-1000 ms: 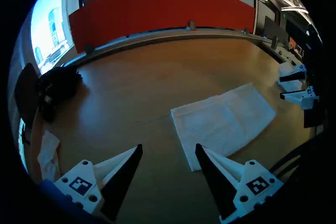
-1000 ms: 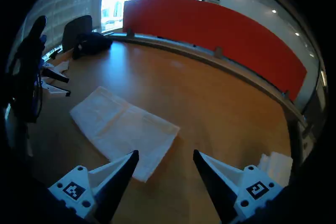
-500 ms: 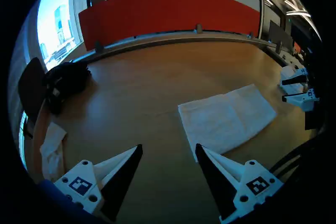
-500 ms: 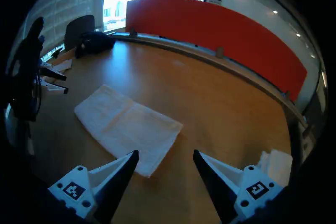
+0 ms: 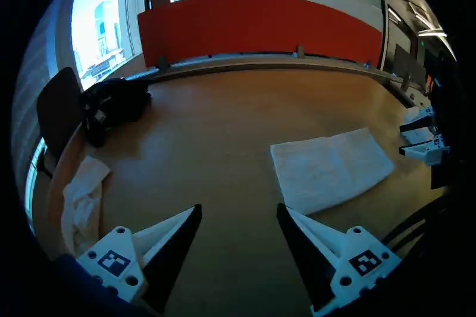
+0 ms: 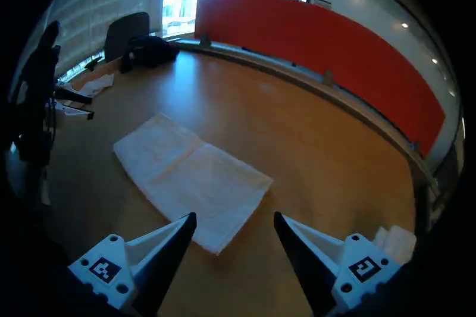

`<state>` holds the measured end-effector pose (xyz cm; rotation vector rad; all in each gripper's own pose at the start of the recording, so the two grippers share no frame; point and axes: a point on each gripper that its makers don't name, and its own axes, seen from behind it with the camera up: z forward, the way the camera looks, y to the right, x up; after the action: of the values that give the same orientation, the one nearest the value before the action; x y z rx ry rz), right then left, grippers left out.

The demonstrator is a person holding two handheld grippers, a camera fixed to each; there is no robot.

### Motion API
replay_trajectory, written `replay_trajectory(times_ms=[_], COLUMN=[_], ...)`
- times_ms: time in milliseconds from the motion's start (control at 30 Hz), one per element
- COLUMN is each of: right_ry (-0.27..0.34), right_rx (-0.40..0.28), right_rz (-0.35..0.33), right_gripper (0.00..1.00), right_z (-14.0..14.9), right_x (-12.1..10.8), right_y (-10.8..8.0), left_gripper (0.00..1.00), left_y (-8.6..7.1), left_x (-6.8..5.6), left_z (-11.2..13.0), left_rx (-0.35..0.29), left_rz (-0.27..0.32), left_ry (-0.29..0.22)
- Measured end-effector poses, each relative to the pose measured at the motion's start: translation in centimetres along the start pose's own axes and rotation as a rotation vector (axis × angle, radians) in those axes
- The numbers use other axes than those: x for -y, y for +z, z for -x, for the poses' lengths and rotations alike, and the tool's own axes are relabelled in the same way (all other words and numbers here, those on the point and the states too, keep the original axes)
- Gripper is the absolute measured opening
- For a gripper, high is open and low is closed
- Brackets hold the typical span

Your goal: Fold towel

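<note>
Nearest to me in the left gripper view is my left gripper [image 5: 238,207]. Its jaws stand wide apart with nothing between them but bare table [image 5: 208,132]. Just past the finger at five o'clock lies the towel [image 5: 332,168], white and flat on the wood, with a crease across its middle. It reaches away toward two o'clock. At its far end, near three o'clock, I see my right gripper [image 5: 423,138], close to the towel but apart from it, and a small white bundle [image 5: 415,116] just behind it. At eight o'clock a crumpled white cloth [image 5: 83,201] hangs at the table's edge. Farther off at ten o'clock there is a dark chair [image 5: 56,109] and a black bag [image 5: 116,100] on the table. Beyond them is a red partition [image 5: 262,19] at twelve o'clock and a bright window [image 5: 98,31] at eleven.

In the right gripper view my right gripper [image 6: 234,217] is likewise spread wide and holds nothing. The near corner of the towel [image 6: 190,177] shows between its two fingers, and the cloth stretches off toward ten o'clock over the table [image 6: 309,138]. At nine o'clock, well apart from the towel's far end, is my left gripper [image 6: 71,103]; I cannot make out its jaws from there.
</note>
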<state>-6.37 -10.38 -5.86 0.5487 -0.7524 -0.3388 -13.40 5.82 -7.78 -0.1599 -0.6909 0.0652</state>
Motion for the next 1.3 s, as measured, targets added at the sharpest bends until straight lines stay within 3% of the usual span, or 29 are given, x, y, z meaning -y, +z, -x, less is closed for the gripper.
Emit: replay_trajectory(times_ms=[300,800,933,1067,1300], right_ry=[-0.036,-0.068,-0.072,-0.075,-0.069], right_rx=[0.042,0.13,0.155,0.181,0.201], right_rz=[-0.048,-0.108,-0.13,-0.146,-0.148], right_gripper=[1.0,1.0,0.94,0.8,0.65], right_z=[1.4,4.8,5.6,6.4,6.8], right_x=[0.9,1.4,1.5,1.6,1.4], right_y=[0.7,1.2,1.3,1.5,1.6], left_gripper=[0.93,0.93,0.93,0.93,0.93], left_y=[-1.5,-3.3,-3.4,-3.6,-3.8], left_x=[1.2,2.1,2.3,2.3,2.5], left_z=[-0.4,0.1,0.5,0.9,1.3], left_rx=[-0.055,-0.08,-0.075,-0.07,-0.063], left_rz=[-0.031,-0.055,-0.058,-0.059,-0.063], left_ry=[-0.014,-0.022,-0.03,-0.032,-0.034])
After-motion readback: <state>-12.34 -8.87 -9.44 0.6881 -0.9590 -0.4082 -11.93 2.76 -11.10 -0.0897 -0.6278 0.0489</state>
